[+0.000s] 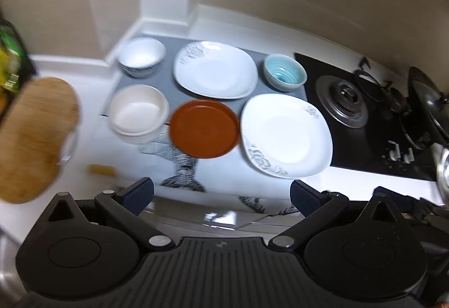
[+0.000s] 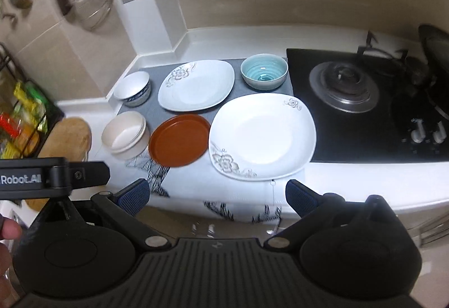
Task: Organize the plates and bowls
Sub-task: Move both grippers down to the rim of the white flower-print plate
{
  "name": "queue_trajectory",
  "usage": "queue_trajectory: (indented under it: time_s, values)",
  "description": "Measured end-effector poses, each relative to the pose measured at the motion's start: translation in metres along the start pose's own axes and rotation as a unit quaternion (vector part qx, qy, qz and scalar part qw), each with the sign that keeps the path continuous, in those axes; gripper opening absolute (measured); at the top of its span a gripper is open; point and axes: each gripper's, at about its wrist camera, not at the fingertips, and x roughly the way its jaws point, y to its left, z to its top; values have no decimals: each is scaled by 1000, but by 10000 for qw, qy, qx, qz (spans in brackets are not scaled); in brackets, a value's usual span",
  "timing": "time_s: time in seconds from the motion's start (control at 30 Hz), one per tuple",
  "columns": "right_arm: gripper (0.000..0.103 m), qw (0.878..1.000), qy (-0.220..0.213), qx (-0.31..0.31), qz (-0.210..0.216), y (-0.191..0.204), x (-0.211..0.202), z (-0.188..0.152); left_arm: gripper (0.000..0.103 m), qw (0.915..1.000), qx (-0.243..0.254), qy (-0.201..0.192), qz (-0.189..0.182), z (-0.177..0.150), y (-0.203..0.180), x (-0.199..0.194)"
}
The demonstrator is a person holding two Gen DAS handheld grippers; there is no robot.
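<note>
1. Ahead of the left gripper (image 1: pixel 221 194), left wrist view: jaws spread wide, nothing between them, hovering short of the bench (image 1: pixel 364 178) edge. Brown plate (image 1: pixel 204 128) lies straight ahead, nearly on the gripper's centre line. Near white plate (image 1: pixel 286 136) sits ahead and to the right, just beside the brown one. Cream bowl stack (image 1: pixel 137 113) sits ahead-left. Back row: blue-patterned bowl (image 1: pixel 141 56), far white plate (image 1: pixel 214 69), teal bowl (image 1: pixel 284 72). View is blurred.

2. Ahead of the right gripper (image 2: pixel 217 195), right wrist view: jaws also wide and empty, off the bench front. Near white plate (image 2: pixel 262 136) lies ahead and slightly right, its front rim the closest dish edge. Brown plate (image 2: pixel 179 139) is ahead-left; whether the rims touch, cannot tell. Cream bowl stack (image 2: pixel 125 134) further left.

3. Judgement: no dish is taken up yet. Right gripper is better placed for the near white plate, left for the brown plate or bowls. Both plates lie flat, so an edge-on approach at the near rim seems needed.
</note>
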Motion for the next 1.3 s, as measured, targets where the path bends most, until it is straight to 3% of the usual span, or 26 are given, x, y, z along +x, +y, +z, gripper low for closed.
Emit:
queue_trajectory:
  time_s: [0.13, 0.23, 0.33, 0.4, 0.43, 0.5, 0.57, 0.6, 0.77, 0.83, 0.97, 1.07, 1.17, 1.23, 1.3]
  values:
    - [103, 9995, -130, -294, -75, -11, 23, 13, 102, 9980, 155, 288, -546, 17, 17, 53]
    - [103, 9951, -408, -752, -486, -18, 36, 20, 82, 9931, 143, 724, -910, 30, 28, 97]
    - [103, 9971, -237, -630, -354, -38, 53, 26, 60, 9829, -263, 944, -1562, 38, 41, 137]
    - [96, 9998, -98, -165, -57, -58, 62, 26, 42, 9780, -519, 1117, -1682, 43, 45, 163]
    - [93, 9999, -33, 30, 110, -67, 67, 25, 41, 9755, -680, 1173, -1730, 45, 47, 174]
    - [75, 9992, 90, 282, 273, -84, 77, 25, 38, 9649, -996, 1350, -2022, 50, 48, 194]
    - [71, 9984, 99, 401, 374, -100, 85, 26, 36, 9505, -1323, 1567, -2333, 54, 48, 211]
    - [71, 9979, 90, 470, 446, -110, 89, 28, 36, 9473, -1435, 1583, -2388, 56, 45, 217]
    - [69, 9889, 287, 905, 1143, -167, 113, 45, 33, 9470, -1784, 1621, -2122, 60, 27, 241]
    - [68, 9855, 414, 884, 1389, -186, 124, 53, 33, 9520, -1792, 1575, -1916, 59, 17, 245]
    - [66, 9803, 613, 1007, 1583, -222, 143, 65, 33, 9630, -1987, 1433, -1123, 53, 10, 250]
    - [66, 9780, 806, 993, 1649, -240, 157, 69, 33, 9565, -2298, 1438, -1081, 44, 12, 251]
    - [63, 9762, 932, 957, 1708, -246, 168, 71, 33, 9568, -2271, 1570, -913, 38, 7, 261]
    - [60, 9751, 934, 1007, 1738, -249, 173, 71, 33, 9552, -2311, 1620, -892, 39, 6, 271]
    - [49, 9755, 907, 1040, 1715, -251, 177, 70, 33, 9533, -2323, 1658, -985, 41, 5, 279]
